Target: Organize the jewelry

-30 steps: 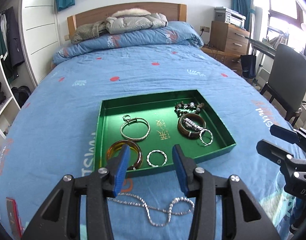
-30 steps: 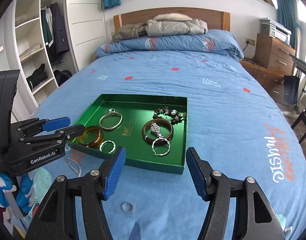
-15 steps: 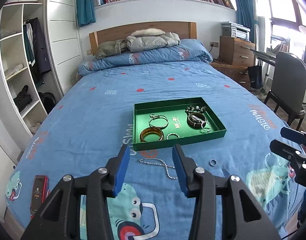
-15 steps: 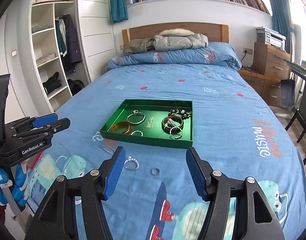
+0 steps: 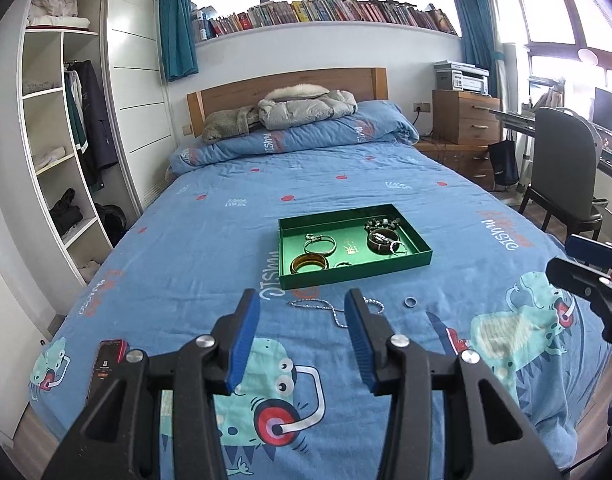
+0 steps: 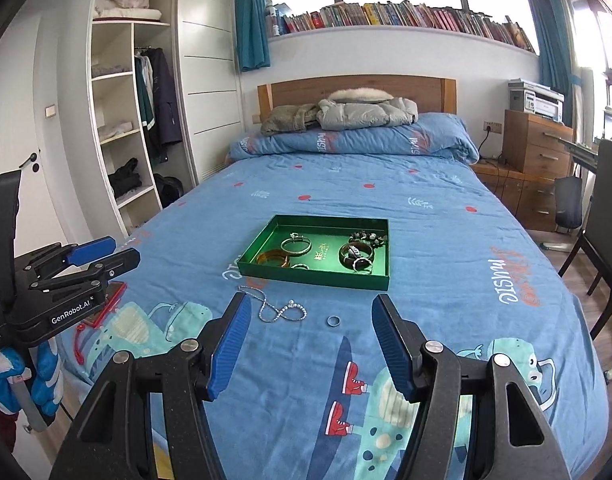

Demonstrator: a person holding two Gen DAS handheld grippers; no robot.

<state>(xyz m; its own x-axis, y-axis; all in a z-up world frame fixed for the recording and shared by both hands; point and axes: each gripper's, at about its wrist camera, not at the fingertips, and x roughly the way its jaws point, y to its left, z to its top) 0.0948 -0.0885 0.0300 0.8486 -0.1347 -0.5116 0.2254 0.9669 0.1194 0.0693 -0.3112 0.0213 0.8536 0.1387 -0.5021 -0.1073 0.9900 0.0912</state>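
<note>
Your right gripper hangs spread and empty; the small ring lies on the bedspread straight ahead between its fingers, the silver chain left of it, nearer your equally spread left gripper

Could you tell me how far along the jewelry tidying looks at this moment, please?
Mostly done: the green tray holds several bangles and bracelets, including the amber bangle. In hand: nothing; the left gripper and right gripper are both open and empty. Left: the silver chain necklace and small ring lie on the bedspread outside the tray.
</note>
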